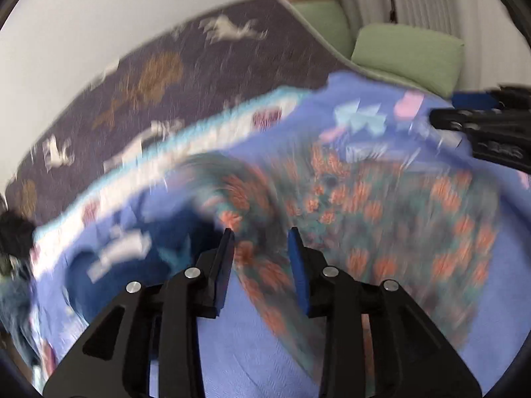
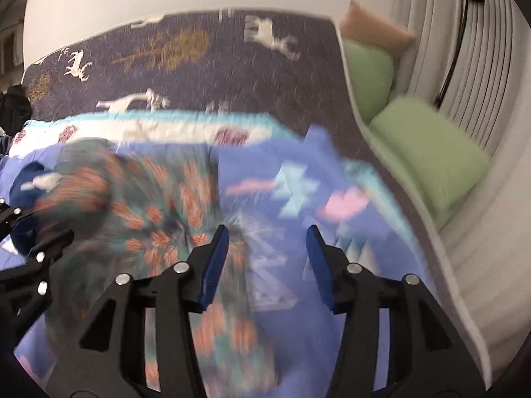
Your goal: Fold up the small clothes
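Even, soft indoor light; both fisheye views are heavily motion-blurred, with curved, dark-vignetted edges.

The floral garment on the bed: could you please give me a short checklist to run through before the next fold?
1. Left gripper free of cloth: ok, its jaws stand apart with nothing pinched.
2. Right gripper free of cloth: ok, open over the blue blanket.
3. Floral garment lying on the blanket: ok.
4. Garment flat, without wrinkles: cannot tell, both views are blurred.
5. Garment clear of the dark blue cloth beside it: cannot tell; the blur hides whether they touch.
6. Edges and corners found for gripping: cannot tell.
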The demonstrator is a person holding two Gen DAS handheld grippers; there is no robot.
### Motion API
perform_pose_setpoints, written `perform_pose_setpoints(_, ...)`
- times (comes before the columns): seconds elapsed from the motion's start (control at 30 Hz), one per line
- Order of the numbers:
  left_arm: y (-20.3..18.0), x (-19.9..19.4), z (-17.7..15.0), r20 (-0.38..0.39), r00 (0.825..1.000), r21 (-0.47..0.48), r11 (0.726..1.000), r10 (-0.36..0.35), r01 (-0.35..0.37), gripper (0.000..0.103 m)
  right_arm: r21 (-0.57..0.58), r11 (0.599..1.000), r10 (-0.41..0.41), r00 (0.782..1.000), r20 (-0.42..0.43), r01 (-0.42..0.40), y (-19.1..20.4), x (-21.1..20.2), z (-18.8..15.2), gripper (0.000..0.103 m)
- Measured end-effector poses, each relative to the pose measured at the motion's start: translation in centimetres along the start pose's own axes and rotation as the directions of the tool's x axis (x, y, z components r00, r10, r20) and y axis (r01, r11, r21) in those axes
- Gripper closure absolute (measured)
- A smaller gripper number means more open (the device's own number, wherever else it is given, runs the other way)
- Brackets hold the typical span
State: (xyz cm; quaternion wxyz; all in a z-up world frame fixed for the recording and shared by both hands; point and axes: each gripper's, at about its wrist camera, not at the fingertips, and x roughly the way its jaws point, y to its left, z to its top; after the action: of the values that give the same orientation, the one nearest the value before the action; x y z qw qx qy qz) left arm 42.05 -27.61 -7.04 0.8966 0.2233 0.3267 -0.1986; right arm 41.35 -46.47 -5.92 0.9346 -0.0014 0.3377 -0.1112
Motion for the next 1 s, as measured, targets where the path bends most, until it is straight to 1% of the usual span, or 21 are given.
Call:
perform_pose_setpoints(0.03, 0.3, 0.5, -1.1, -0.015, 1.0, -0.014, 1.0, -0.026, 0.026, 0.066, -0.008, 1.0, 0.013, 1.0, -0.016, -0.013, 0.2, 0.4, -1.4, 0.057)
perform_pose_setpoints(0.1, 0.4, 0.4, -2.8, -0.024, 0.999, -0.016, 0.999, -0.042, 0.042, 0.065, -0.044, 0.999, -0.002, 0.999, -0.034, 0.001, 0.8, 0.7, -3.7, 0.057)
perform_pose_setpoints(0.17, 0.2, -0.9, -4.0, -0.004, 0.999, -0.031, 0.998, -0.053, 0.053, 0.063, -0.055, 0.999, -0.003, 0.998, -0.059, 0.0, 1.0, 0.7, -5.7, 0.057)
perform_pose_setpoints(0.23, 0.6, -1.9, -4.5, 0.004, 0.996, -0.062, 0.994, -0.085, 0.085, 0.057, -0.022, 1.0, 0.01, 0.998, -0.059, -0.011, 0.5, -0.1, -7.1, 0.056)
perform_pose_setpoints(0.27, 0.5, -2.6, -4.9, 0.003, 0.994, -0.066, 0.992, -0.111, 0.111, 0.056, -0.005, 1.0, 0.016, 0.998, -0.056, -0.017, 0.0, -0.4, -7.1, 0.056)
perform_pose_setpoints(0.33, -0.7, -3.7, -6.0, 0.004, 0.992, -0.036, 0.991, -0.13, 0.13, 0.056, 0.031, 0.999, 0.024, 0.998, -0.06, -0.022, -0.6, -1.8, -7.8, 0.055)
perform_pose_setpoints(0.43, -2.3, -5.8, -7.6, 0.027, 0.993, 0.0, 0.994, -0.112, 0.112, 0.056, 0.028, 0.999, 0.027, 0.998, -0.065, -0.025, -0.9, -4.1, -9.1, 0.055)
perform_pose_setpoints(0.47, -2.4, -6.6, -8.0, 0.033, 0.992, -0.008, 0.992, -0.125, 0.125, 0.056, 0.034, 0.999, 0.04, 0.998, -0.057, -0.038, -0.9, -5.2, -9.7, 0.055)
perform_pose_setpoints(0.53, -2.4, -7.8, -8.7, 0.03, 0.981, -0.039, 0.981, -0.191, 0.192, 0.048, 0.055, 0.995, 0.08, 0.996, -0.036, -0.078, -1.0, -7.6, -10.7, 0.055)
perform_pose_setpoints(0.6, -2.7, -10.0, -9.9, 0.05, 0.975, -0.07, 0.973, -0.217, 0.22, 0.044, 0.067, 0.991, 0.114, 0.993, -0.006, -0.114, -0.7, -10.5, -11.7, 0.055)
perform_pose_setpoints(0.63, -2.9, -11.0, -10.3, 0.065, 0.971, -0.079, 0.969, -0.229, 0.233, 0.041, 0.063, 0.99, 0.123, 0.992, 0.013, -0.123, -0.3, -12.0, -12.2, 0.052)
perform_pose_setpoints(0.67, -3.0, -12.0, -10.8, 0.082, 0.967, -0.092, 0.964, -0.243, 0.25, 0.039, 0.054, 0.99, 0.126, 0.991, 0.044, -0.129, 0.1, -14.2, -13.1, 0.045)
perform_pose_setpoints(0.7, -3.0, -13.2, -11.4, 0.103, 0.962, -0.108, 0.958, -0.253, 0.264, 0.035, 0.049, 0.99, 0.125, 0.99, 0.067, -0.129, 0.5, -15.7, -13.6, 0.041)
perform_pose_setpoints(0.73, -3.1, -14.7, -12.0, 0.127, 0.958, -0.128, 0.954, -0.257, 0.272, 0.031, 0.044, 0.991, 0.121, 0.988, 0.091, -0.126, 0.9, -17.5, -14.3, 0.034)
perform_pose_setpoints(0.77, -3.1, -15.9, -12.4, 0.147, 0.956, -0.137, 0.952, -0.255, 0.275, 0.028, 0.041, 0.992, 0.116, 0.987, 0.108, -0.121, 1.2, -18.8, -14.7, 0.028)
perform_pose_setpoints(0.8, -3.2, -17.5, -13.1, 0.174, 0.953, -0.148, 0.95, -0.249, 0.275, 0.022, 0.044, 0.993, 0.106, 0.985, 0.136, -0.113, 1.5, -20.7, -15.3, 0.024)
perform_pose_setpoints(0.83, -3.1, -18.7, -13.5, 0.199, 0.95, -0.157, 0.949, -0.239, 0.272, 0.017, 0.05, 0.994, 0.093, 0.983, 0.158, -0.102, 1.8, -22.3, -15.8, 0.018)
perform_pose_setpoints(0.87, -3.1, -19.9, -14.0, 0.22, 0.948, -0.163, 0.949, -0.23, 0.269, 0.016, 0.06, 0.995, 0.07, 0.981, 0.178, -0.082, 2.1, -23.9, -16.3, 0.014)
perform_pose_setpoints(0.93, -3.1, -22.4, -15.2, 0.257, 0.944, -0.175, 0.95, -0.209, 0.258, 0.012, 0.089, 0.995, 0.022, 0.976, 0.216, -0.042, 2.6, -26.6, -17.3, 0.01)
perform_pose_setpoints(0.97, -3.1, -23.4, -15.8, 0.269, 0.943, -0.182, 0.951, -0.197, 0.25, 0.011, 0.1, 0.994, 0.007, 0.973, 0.23, -0.031, 2.9, -27.8, -17.8, 0.009)
perform_pose_setpoints(1.0, -3.2, -24.3, -16.3, 0.276, 0.943, -0.189, 0.952, -0.186, 0.243, 0.008, 0.109, 0.994, 0.003, 0.97, 0.243, -0.03, 3.2, -29.2, -18.3, 0.008)
